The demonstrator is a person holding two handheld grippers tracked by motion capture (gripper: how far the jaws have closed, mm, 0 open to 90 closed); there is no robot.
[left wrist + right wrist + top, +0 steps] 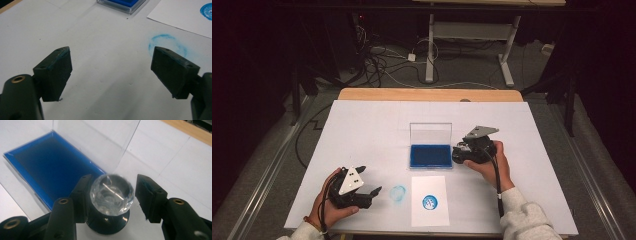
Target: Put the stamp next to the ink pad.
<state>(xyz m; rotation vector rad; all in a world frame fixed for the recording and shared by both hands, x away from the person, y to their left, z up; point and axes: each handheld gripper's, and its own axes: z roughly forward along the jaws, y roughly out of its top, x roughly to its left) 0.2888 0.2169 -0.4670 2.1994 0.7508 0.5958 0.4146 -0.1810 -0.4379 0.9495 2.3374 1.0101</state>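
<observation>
Bright lit table, dark surroundings, soft grainy close-ups

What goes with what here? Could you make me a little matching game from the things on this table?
1. ink pad
2. stamp
3. sheet of paper
4. left gripper

a. between two jaws, right of the pad
b. lid standing open
c. jaws wide, nothing between them
d. carries a round blue print

Pairs: 1-b, 2-a, 3-d, 4-c

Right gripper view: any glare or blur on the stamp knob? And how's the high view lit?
Right gripper view: the faceted clear knob of the stamp carries bright glints and looks soft, while the ink pad behind is sharper. High view: white table evenly lit, surroundings nearly black, picture grainy.
</observation>
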